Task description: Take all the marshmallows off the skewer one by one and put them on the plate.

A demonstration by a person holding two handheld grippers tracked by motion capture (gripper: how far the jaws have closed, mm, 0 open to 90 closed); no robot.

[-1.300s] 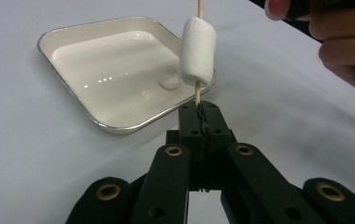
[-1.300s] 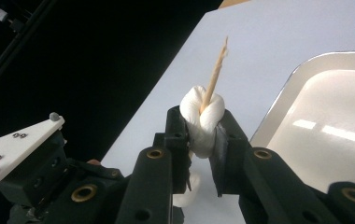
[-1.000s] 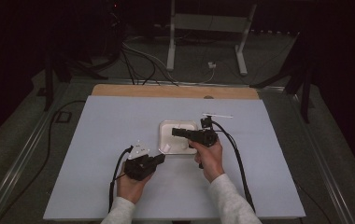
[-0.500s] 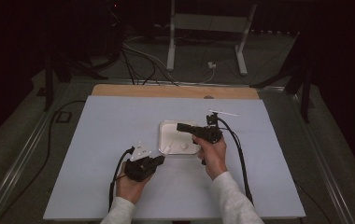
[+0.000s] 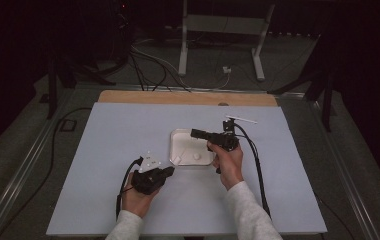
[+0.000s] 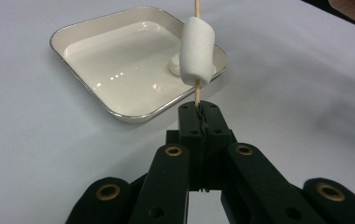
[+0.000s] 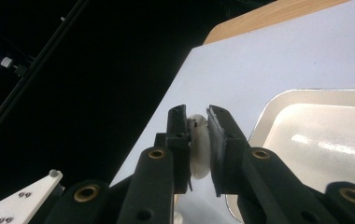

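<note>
While your left hand [image 5: 138,197] sits low at the bottom left of the high view, palm wrapped under the left gripper [image 5: 167,171], your forearm comes straight up from the bottom edge and the jaws point up and right toward the tray [image 5: 178,137]. Your right hand [image 5: 226,162] is higher, near the middle of the frame, held just right of the tray with the right gripper [image 5: 194,133] lying level and pointing left, its tip over the tray's upper edge. Both sleeves are white, and a cable trails back from each tool.

In the left gripper view your jaws are pressed together on a thin wooden skewer [image 6: 197,95], clamped right at the tips. It stands up from them and runs out the top of the frame. A marshmallow [image 6: 197,51] is threaded on it just above the jaws, not touching them, hanging over the tray's near right rim. A second small white lump [image 6: 176,64] lies in the tray behind it.

In the right gripper view your jaws are squeezed onto another marshmallow [image 7: 198,145], which bulges between the pads in the middle of the frame. The tray's rim sits to the lower right of it, clear of the jaws.
</note>
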